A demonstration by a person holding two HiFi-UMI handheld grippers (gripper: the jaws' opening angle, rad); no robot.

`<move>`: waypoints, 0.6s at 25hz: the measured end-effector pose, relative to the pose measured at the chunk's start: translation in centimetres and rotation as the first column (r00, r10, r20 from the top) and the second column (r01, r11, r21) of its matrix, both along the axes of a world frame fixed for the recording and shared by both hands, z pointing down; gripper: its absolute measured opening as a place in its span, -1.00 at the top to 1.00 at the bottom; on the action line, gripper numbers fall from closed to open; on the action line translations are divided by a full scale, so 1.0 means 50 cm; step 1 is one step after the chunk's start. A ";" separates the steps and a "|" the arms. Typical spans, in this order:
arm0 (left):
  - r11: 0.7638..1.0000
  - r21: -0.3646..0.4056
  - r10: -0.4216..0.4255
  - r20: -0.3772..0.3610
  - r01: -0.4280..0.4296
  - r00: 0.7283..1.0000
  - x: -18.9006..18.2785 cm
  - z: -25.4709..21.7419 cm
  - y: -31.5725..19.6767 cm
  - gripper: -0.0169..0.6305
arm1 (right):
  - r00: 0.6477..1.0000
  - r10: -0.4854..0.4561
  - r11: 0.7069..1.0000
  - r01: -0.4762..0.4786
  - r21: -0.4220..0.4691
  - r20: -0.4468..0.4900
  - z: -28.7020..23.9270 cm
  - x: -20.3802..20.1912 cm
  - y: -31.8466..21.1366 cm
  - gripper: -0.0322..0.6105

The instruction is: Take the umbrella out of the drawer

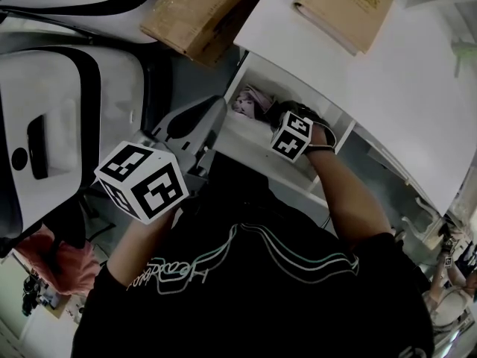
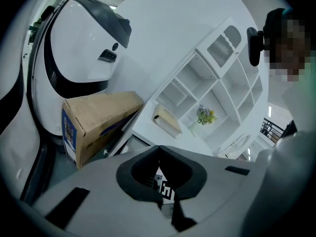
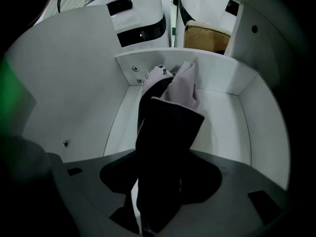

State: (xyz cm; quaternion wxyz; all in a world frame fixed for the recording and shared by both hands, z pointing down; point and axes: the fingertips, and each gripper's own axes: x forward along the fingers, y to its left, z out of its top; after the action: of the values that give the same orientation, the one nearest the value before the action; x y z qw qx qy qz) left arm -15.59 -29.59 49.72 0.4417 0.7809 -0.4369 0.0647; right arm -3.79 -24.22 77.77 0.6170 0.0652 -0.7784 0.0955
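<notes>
While I lean over the white desk top (image 1: 395, 88), a white housing with black trim (image 1: 67, 118) stands at my left. Just beneath the desk's near edge lies the open drawer (image 3: 222, 83), white inside. Beyond the desk's far-left corner sits a cardboard box (image 1: 195, 10), and a tan book (image 1: 344, 4) lies flat on the top.

My right gripper (image 3: 163, 181) reaches down into the drawer. Its jaws are closed on the umbrella (image 3: 170, 127) – the dark sleeve fills the gap between the pads, and the pink folds (image 3: 181, 88) point toward the drawer's back wall. The umbrella is inside the drawer, its pink end near the back left corner.

My left gripper (image 2: 159, 149) hangs outside the drawer at its left, above the floor – its jaws meet at the tips with nothing between them.
</notes>
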 end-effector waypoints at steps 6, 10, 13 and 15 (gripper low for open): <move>1.000 0.010 -0.013 0.004 0.013 1.000 -0.003 -0.007 0.026 0.89 | 1.000 0.004 1.000 -0.004 -0.020 -0.003 -0.005 -0.001 0.004 0.21; 1.000 0.014 -0.026 -0.008 0.026 1.000 -0.007 -0.013 0.046 0.89 | 0.999 0.038 0.999 -0.038 -0.030 0.005 -0.018 -0.010 0.012 0.21; 0.999 0.024 -0.031 -0.012 0.031 0.999 -0.007 -0.022 0.063 0.89 | 0.999 0.048 0.999 -0.048 -0.023 0.008 -0.032 -0.010 0.017 0.21; 0.999 0.031 -0.035 -0.013 0.035 0.999 -0.005 -0.030 0.076 0.89 | 0.998 0.056 0.998 -0.056 -0.016 0.012 -0.044 -0.004 0.021 0.21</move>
State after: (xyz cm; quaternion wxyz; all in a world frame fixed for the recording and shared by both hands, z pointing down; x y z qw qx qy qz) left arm -15.84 -25.78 48.24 0.4334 0.7802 -0.4487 0.0452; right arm -4.01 -23.15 75.56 0.6098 0.0816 -0.7793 0.1192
